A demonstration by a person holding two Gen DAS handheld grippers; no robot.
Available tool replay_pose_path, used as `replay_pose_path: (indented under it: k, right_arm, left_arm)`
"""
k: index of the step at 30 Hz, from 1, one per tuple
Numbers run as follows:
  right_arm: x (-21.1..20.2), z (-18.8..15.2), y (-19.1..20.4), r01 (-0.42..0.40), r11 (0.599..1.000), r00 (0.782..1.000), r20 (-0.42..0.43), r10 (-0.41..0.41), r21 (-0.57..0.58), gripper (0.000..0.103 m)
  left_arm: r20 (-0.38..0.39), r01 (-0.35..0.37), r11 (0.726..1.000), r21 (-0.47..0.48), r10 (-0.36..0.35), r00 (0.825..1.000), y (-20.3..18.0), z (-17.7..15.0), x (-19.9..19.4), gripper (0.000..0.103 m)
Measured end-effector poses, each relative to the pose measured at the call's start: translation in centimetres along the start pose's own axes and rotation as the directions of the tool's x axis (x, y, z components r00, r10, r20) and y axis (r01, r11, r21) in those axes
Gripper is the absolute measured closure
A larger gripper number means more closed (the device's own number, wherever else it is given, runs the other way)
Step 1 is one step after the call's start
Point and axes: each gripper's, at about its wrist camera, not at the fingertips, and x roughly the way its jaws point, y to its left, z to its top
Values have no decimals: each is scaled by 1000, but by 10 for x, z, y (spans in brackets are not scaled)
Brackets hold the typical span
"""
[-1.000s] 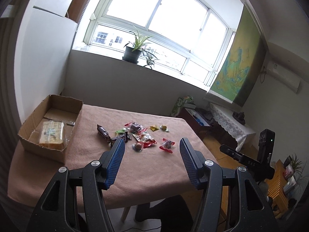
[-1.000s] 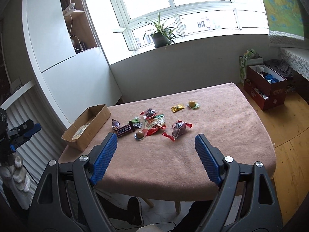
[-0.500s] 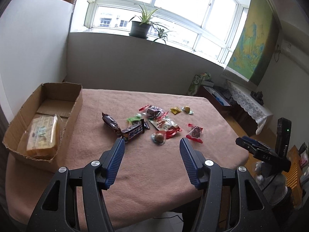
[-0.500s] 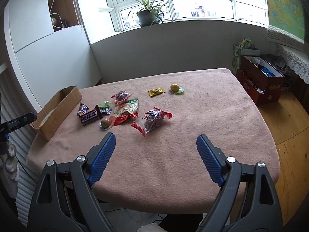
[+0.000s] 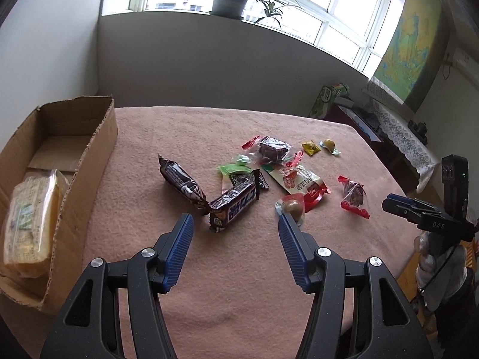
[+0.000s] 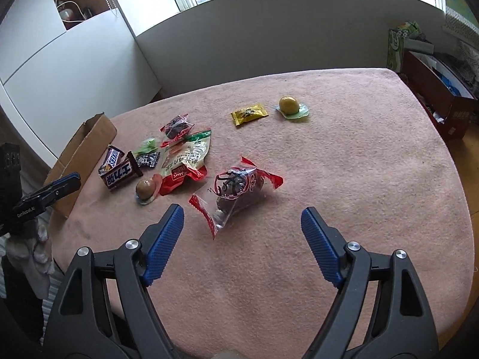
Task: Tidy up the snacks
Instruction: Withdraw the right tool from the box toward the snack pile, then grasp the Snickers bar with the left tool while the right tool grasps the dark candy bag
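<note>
Snacks (image 5: 269,176) lie scattered mid-frame on the pink-covered bench (image 5: 239,269), both grippers released above them.

The left gripper (image 5: 235,224) hangs with jaws apart and nothing between them, just below a dark chocolate bar (image 5: 233,206). The right gripper (image 6: 242,212) has just been closing slightly yet stays wide and empty, a red-ended sweet packet (image 6: 236,188) lying just above its gap. At far left, a cardboard box (image 5: 98,161) holds a yellow wrapped pack (image 5: 30,221).
</note>
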Motion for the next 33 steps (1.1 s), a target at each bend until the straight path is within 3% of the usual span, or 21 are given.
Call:
replay_pose_path:
  k: [10, 16, 19, 21, 26, 31, 33]
  right_arm:
    - [32, 15, -10, -43, 992, 995, -81, 53, 116, 24]
    - [43, 15, -3, -43, 991, 994, -96, 55, 124, 25]
    - [47, 17, 2, -35, 992, 994, -98, 46, 118, 26]
    - [50, 17, 8, -16, 996, 994, -103, 25, 92, 31]
    - [62, 17, 30, 84, 996, 992, -96, -86, -30, 32]
    - [69, 9, 50, 217, 961, 971, -66, -231, -172, 49]
    - [67, 7, 52, 229, 955, 968, -57, -244, -190, 53]
  left_arm:
    - [-97, 12, 989, 149, 3, 995, -15, 29, 40, 46]
    - [-154, -10, 977, 215, 44, 987, -18, 37, 62, 52]
    - [-201, 21, 980, 200, 20, 979, -12, 34, 71, 63]
    - [-200, 13, 981, 194, 27, 979, -11, 31, 71, 64]
    - [-178, 18, 987, 162, 11, 984, -10, 26, 62, 64]
    - [-161, -18, 991, 135, 40, 986, -6, 24, 70, 64]
    - [-160, -28, 989, 147, 52, 986, -5, 22, 72, 64]
